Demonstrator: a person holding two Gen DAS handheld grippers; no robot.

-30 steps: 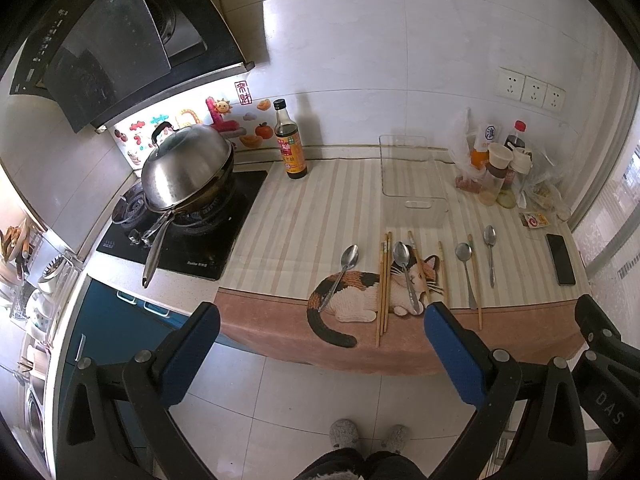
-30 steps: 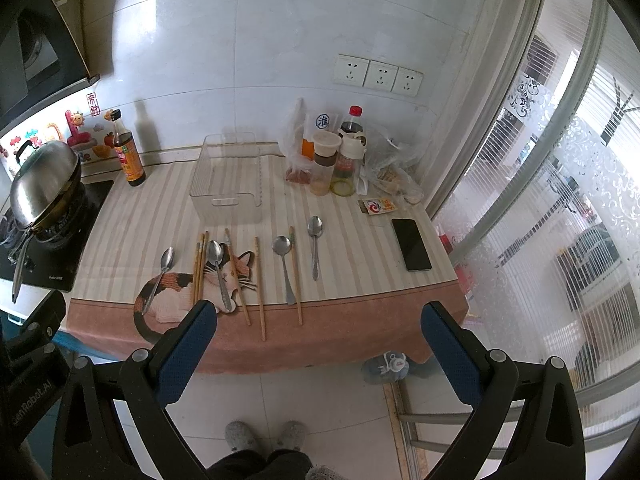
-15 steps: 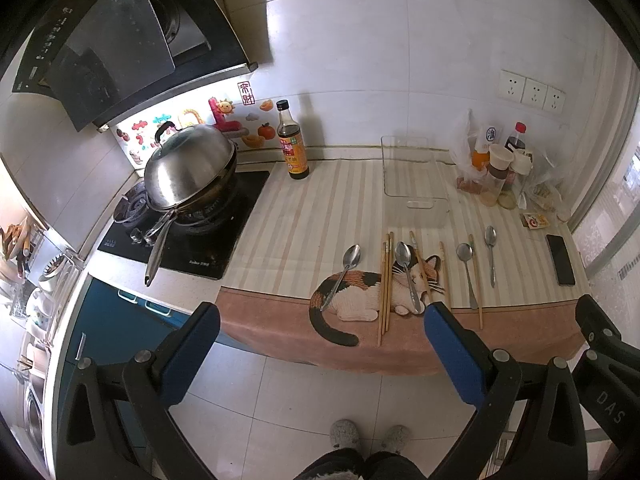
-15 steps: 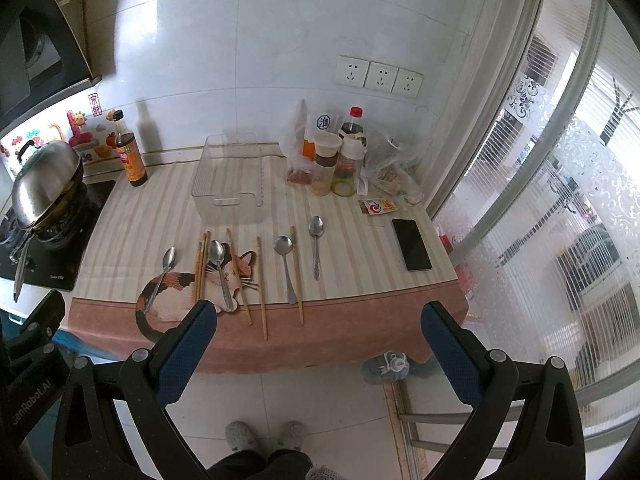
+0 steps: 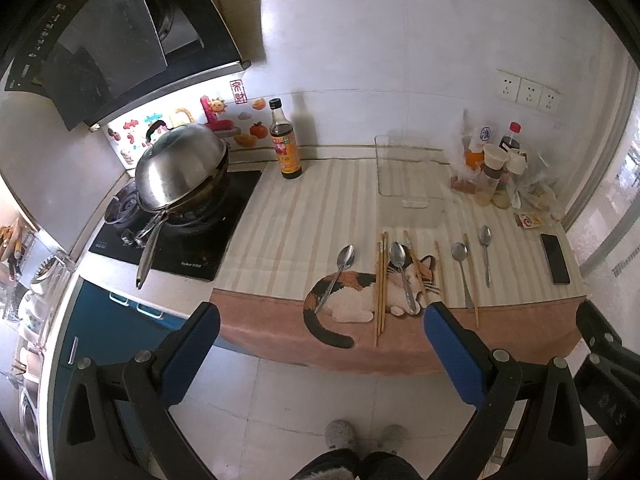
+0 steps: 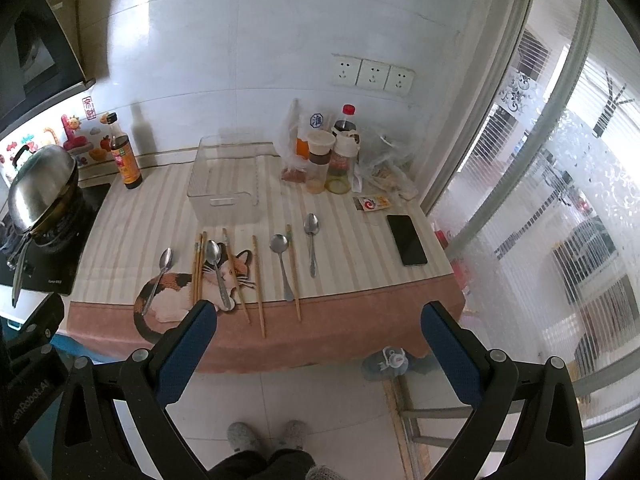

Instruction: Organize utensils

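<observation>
From the left wrist view, the left gripper [image 5: 320,344] was held out in the air short of the counter's front edge, above the floor tiles, its blue-padded fingers [image 5: 192,348] spread wide with nothing between them; the striped cloth [image 5: 304,216] with its cat picture was taken as the landmark; four spoons [image 5: 402,272] and several chopsticks [image 5: 381,280] were laid side by side on the cloth's near half, handles toward the front edge, all beyond the fingertips and untouched; the clear plastic bin [image 5: 408,176] was seen standing empty behind the utensils, near the wall; a sauce bottle [image 5: 285,144] was seen at the cloth's back left corner; a lidded wok [image 5: 180,168] was seen on the stove just left of the cloth; part of the right gripper was visible at the frame's right edge.

From the right wrist view, the right gripper [image 6: 318,342] was likewise held short of the cloth's [image 6: 160,208] hanging front edge, fingers [image 6: 452,352] parted wide and empty; the spoons [image 6: 312,248] and chopsticks [image 6: 258,280] were seen lying ahead of it, between the front edge and the bin [image 6: 228,180]; a black phone [image 6: 406,239] was seen lying at the cloth's right end, apart from the utensils; jars and bottles [image 6: 332,152] were clustered behind it, just right of the bin.
</observation>
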